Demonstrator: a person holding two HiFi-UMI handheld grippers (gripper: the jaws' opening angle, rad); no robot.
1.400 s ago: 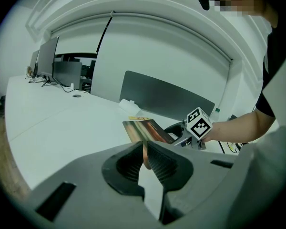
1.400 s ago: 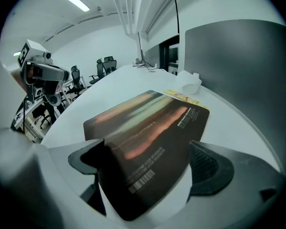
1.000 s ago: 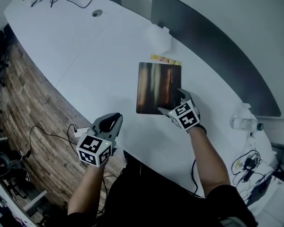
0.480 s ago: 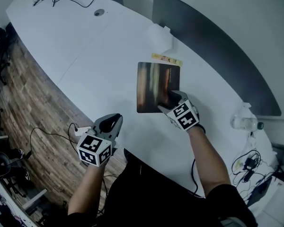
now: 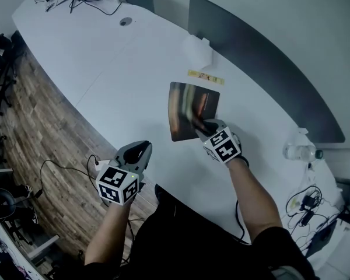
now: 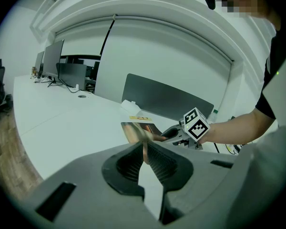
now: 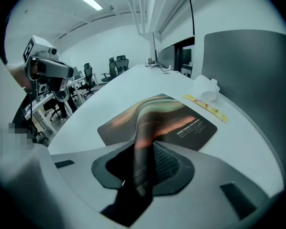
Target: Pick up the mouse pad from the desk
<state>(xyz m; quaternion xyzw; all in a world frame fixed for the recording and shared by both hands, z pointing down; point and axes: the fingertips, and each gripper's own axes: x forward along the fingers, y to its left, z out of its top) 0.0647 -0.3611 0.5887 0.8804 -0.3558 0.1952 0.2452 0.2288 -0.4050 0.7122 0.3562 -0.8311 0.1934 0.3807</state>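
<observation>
The dark mouse pad with orange streaks lies on the white desk. Its near right corner is bent up off the desk. My right gripper has just been closing and is shut on that corner. In the right gripper view the pad runs up between the pads of the right gripper. My left gripper hovers over the desk's near edge, left of the pad, shut and empty. The left gripper view shows its tips together, with the pad and the right gripper beyond them.
A yellow strip lies just behind the pad, with a white box farther back. A dark divider panel runs along the desk's far side. A clear bottle and cables sit at the right. Wooden floor borders the desk's left edge.
The right gripper's jaws have closed on the pad's near right corner. That corner has risen and the pad has twisted slightly. The left gripper has stayed in place.
</observation>
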